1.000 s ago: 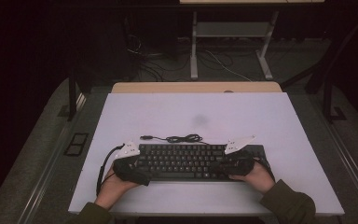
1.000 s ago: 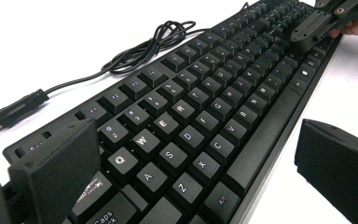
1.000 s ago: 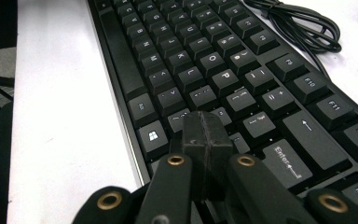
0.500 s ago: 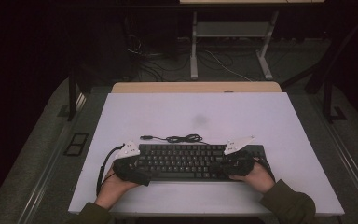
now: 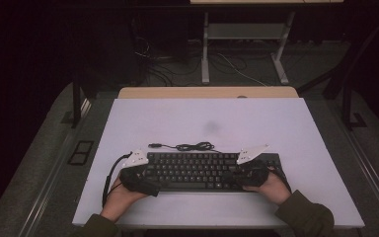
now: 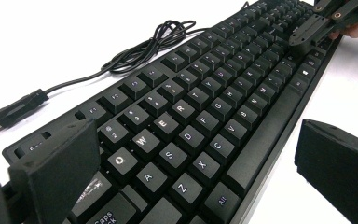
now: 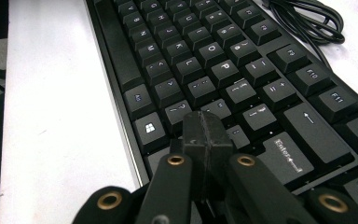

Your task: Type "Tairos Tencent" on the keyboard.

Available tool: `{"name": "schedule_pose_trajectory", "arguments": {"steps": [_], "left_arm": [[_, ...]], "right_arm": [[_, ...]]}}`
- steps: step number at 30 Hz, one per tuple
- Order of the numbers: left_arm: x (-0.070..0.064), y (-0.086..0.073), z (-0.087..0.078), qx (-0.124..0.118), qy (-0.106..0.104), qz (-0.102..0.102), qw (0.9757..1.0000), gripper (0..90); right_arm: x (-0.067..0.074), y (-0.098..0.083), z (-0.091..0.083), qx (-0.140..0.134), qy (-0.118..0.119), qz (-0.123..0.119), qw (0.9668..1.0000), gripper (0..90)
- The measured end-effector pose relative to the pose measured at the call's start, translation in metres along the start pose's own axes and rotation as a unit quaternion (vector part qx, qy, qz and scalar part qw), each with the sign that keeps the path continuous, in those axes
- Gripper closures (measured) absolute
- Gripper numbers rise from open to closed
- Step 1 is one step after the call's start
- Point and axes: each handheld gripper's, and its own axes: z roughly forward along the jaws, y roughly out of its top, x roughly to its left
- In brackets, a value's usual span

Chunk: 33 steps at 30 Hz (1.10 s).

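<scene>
The black keyboard (image 5: 209, 171) lies lengthwise across the near half of the white table (image 5: 276, 118), close to its front edge, with bare room behind. Its coiled cable (image 5: 193, 146) sits just behind it. The left gripper (image 5: 137, 174) straddles the keyboard's left end, jaws spread; the right gripper (image 5: 249, 170) rests clenched on the right-hand keys. Nothing has moved since a second ago.

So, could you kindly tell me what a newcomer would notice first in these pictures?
A black keyboard lies near the front edge of the white table, its coiled cable just behind it. The left tongs stand open across the keyboard's left end, one jaw over the keys and the other off its front edge, while the right tongs are shut, their tip over the keys by Enter.
</scene>
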Motion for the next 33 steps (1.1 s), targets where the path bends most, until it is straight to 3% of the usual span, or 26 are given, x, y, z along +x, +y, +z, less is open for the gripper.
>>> {"name": "schedule_pose_trajectory", "arguments": {"steps": [33], "left_arm": [[-0.002, 0.020, 0.021, -0.003, -0.012, 0.006, 0.9999, 0.0]], "right_arm": [[0.000, 0.000, 0.000, 0.000, 0.000, -0.001, 1.0000, 89.4]]}}
